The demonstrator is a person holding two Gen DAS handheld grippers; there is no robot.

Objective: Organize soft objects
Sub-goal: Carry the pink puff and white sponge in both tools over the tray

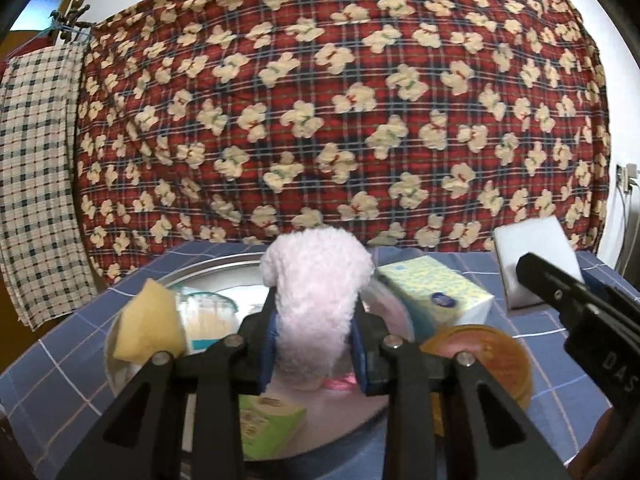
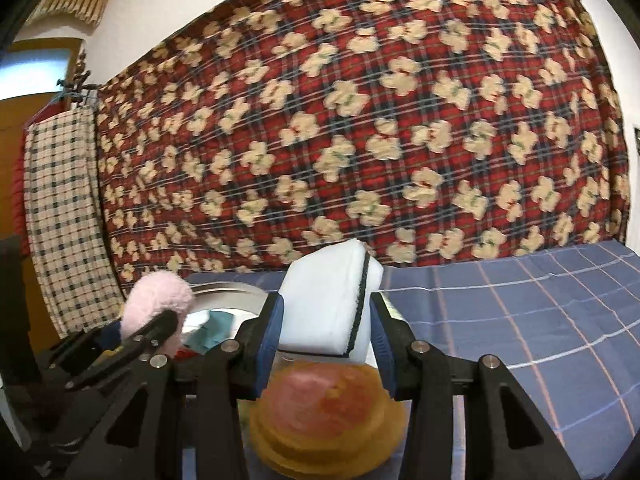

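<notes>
My left gripper (image 1: pixel 316 344) is shut on a fluffy pale pink soft toy (image 1: pixel 316 288), held upright above the round metal tray (image 1: pixel 224 268). My right gripper (image 2: pixel 324 340) is shut on a white sponge (image 2: pixel 328 304) with a dark scouring edge, held above an orange lidded container (image 2: pixel 324 420). In the left wrist view the white sponge (image 1: pixel 536 256) and the right gripper's black arm show at the right. In the right wrist view the pink toy (image 2: pixel 160 304) and the left gripper show at the left. A yellow sponge (image 1: pixel 150 320) leans at the tray's left.
The tray holds a tissue pack (image 1: pixel 436 292), a clear jar (image 1: pixel 208 316) and a green box (image 1: pixel 264 420). The table wears a blue checked cloth (image 2: pixel 520 320). A red plaid teddy-bear blanket (image 1: pixel 340 120) hangs behind, and a checked towel (image 1: pixel 36 184) hangs left.
</notes>
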